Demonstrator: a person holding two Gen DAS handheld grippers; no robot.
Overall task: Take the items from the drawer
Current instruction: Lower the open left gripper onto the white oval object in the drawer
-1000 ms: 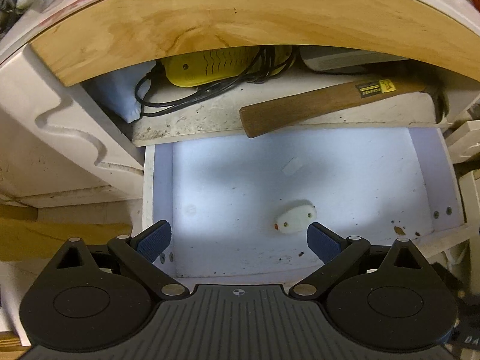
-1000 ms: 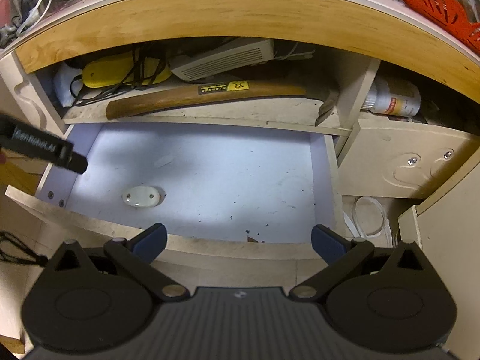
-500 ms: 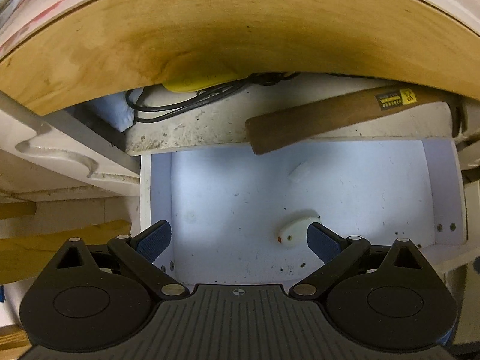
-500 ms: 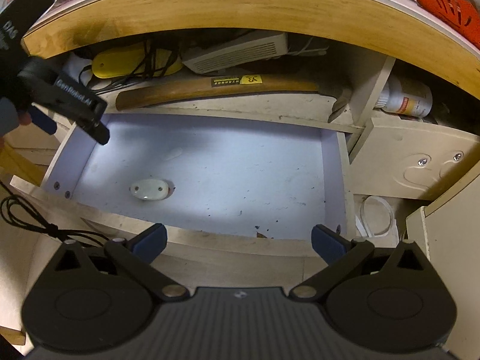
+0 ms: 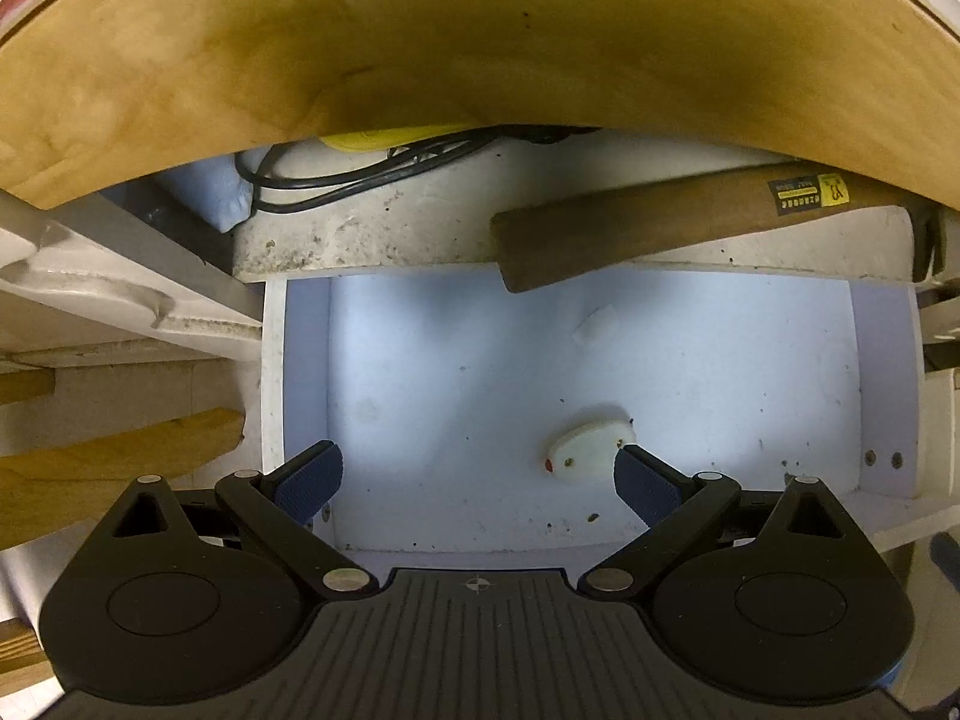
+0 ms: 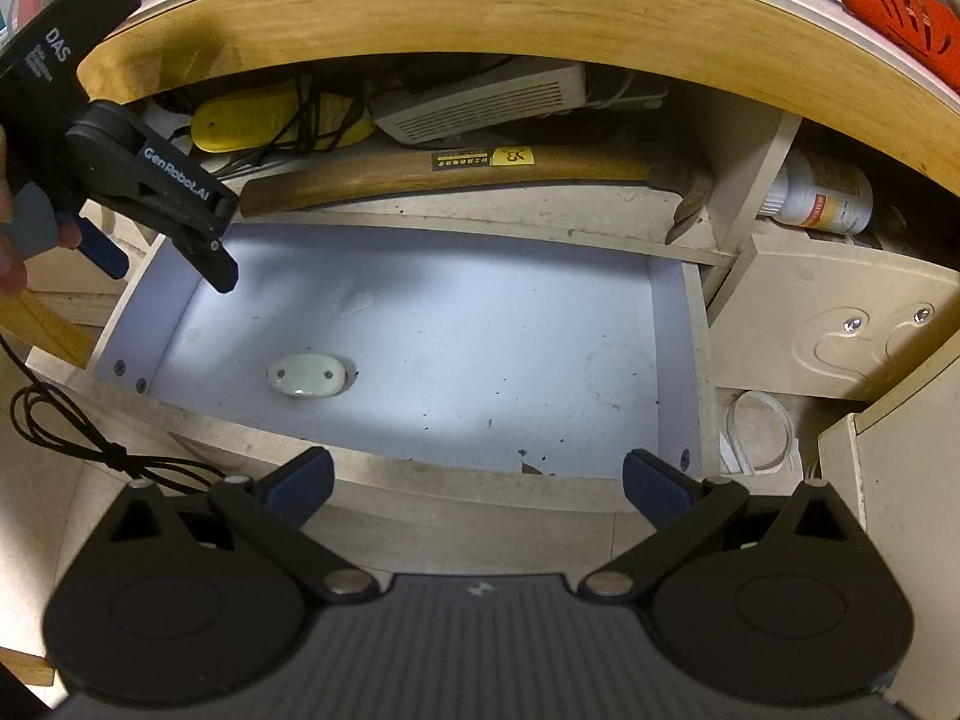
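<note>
The pulled-out drawer has a pale bluish floor; it also shows in the right wrist view. A small white oval piece lies on the floor, also in the right wrist view. My left gripper is open above the drawer's front left part, its right fingertip next to the oval piece. In the right wrist view it hangs over the drawer's left rear corner. My right gripper is open and empty in front of the drawer's front rim.
A wooden-handled hammer lies on the shelf behind the drawer, its handle end overhanging the drawer. A yellow device with black cables, a white box and a white bottle sit around it. The wooden tabletop edge overhangs closely.
My left gripper has moved forward and up under the tabletop edge, over the drawer's left rear. The oval piece has not moved. My right gripper has shifted slightly.
</note>
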